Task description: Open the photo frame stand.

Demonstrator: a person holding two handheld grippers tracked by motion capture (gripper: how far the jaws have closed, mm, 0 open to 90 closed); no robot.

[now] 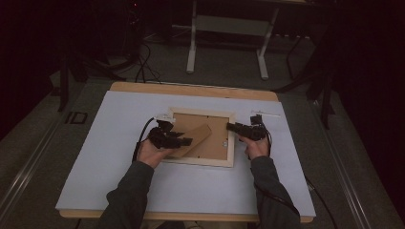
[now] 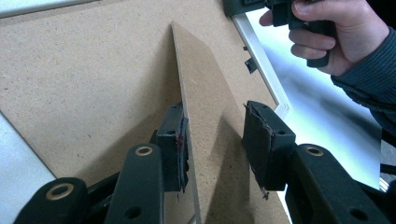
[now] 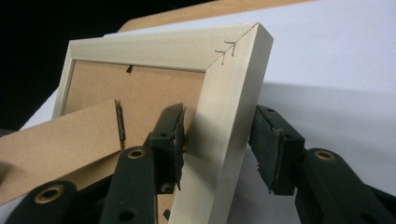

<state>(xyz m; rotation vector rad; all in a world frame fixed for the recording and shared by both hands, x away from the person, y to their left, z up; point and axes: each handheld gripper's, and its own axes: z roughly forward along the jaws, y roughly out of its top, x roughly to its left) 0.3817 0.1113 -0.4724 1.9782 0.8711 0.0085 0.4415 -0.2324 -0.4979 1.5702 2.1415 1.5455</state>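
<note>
A picture frame [image 1: 202, 137] is laid face down at the middle of the white table top [image 1: 119, 176]. Its fibreboard stand flap [image 2: 205, 116] is raised, and the left gripper [image 2: 212, 140] is set astride it, jaws apart, one pad touching. The frame's right rail [image 3: 224, 121] is straddled by the right gripper [image 3: 219, 140], whose jaws are apart too.

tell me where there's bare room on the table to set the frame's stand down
Free: the white tabletop left of the picture frame, the strip near its front edge between the sleeves, and the band behind the frame. Crowded: the frame itself, with the left tongs and right tongs on it.
</note>
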